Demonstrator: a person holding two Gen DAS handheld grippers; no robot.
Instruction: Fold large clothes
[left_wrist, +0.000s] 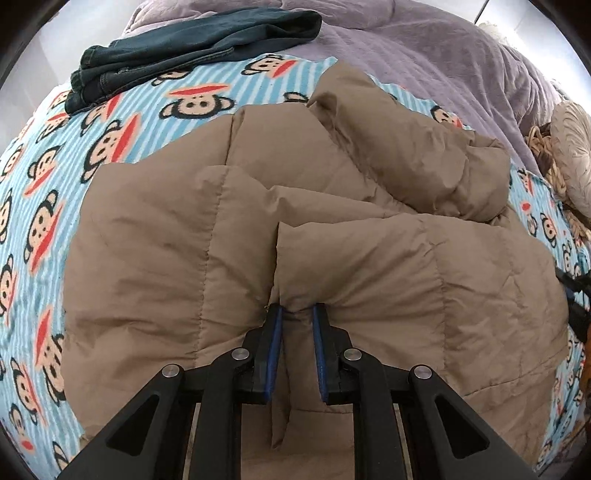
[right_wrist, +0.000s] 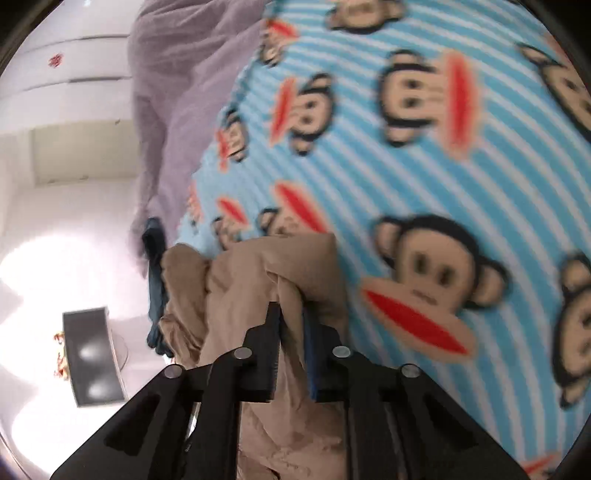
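Looking down from your left wrist, the tan jacket (left_wrist: 295, 229) lies spread on the monkey blanket (left_wrist: 40, 206) of the bed, jeans (left_wrist: 192, 48) beyond it. Your left gripper (left_wrist: 297, 314) has its jaws pinched on a seamed edge. It looks puffy, light and slippery, so take hems and seams, not smooth panels.

From your right wrist, blurred, the right gripper (right_wrist: 291, 314) has its jaws clamped on a bunched fold of jacket (right_wrist: 236, 280) lifted above the blanket (right_wrist: 406, 177).
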